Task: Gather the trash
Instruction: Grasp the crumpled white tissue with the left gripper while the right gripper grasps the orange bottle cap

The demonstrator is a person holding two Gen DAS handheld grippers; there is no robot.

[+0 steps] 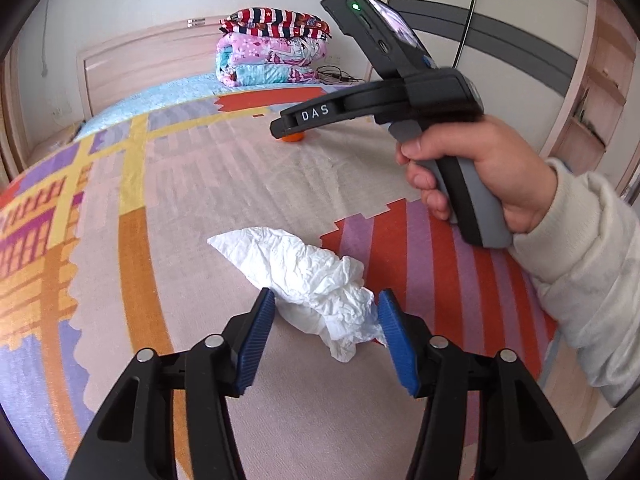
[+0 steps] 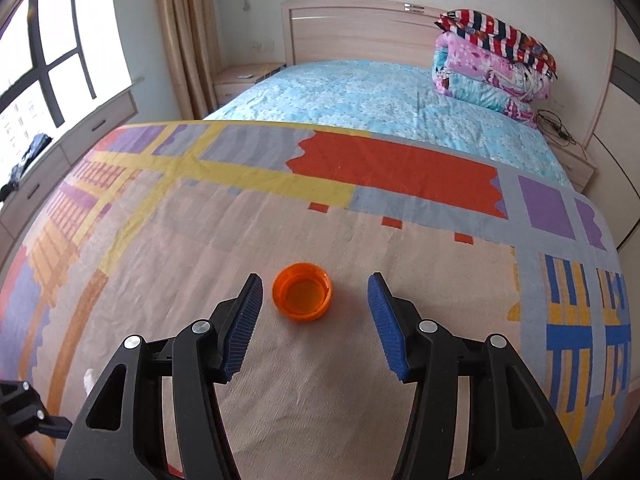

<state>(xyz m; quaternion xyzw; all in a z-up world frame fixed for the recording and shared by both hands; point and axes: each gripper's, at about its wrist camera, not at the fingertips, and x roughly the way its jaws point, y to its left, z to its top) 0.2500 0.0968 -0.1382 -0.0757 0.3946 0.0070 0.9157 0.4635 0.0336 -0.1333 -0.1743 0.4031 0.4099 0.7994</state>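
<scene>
A crumpled white tissue (image 1: 308, 280) lies on the patterned blanket (image 1: 200, 184). My left gripper (image 1: 325, 312) is open, its blue pads on either side of the tissue's near end; the right pad touches it. An orange bottle cap (image 2: 302, 293) lies open side up on the blanket (image 2: 360, 360). My right gripper (image 2: 315, 294) is open, with the cap between its pads and nearer the left one. In the left wrist view the right gripper (image 1: 286, 130) hangs over the cap (image 1: 294, 137), which is mostly hidden.
Folded quilts (image 1: 272, 48) are stacked at the headboard, also in the right wrist view (image 2: 492, 68). A black cable (image 2: 556, 124) lies on the nightstand beside them. A wardrobe (image 1: 520, 40) stands at right. A window (image 2: 40, 60) and curtain (image 2: 184, 28) are at left.
</scene>
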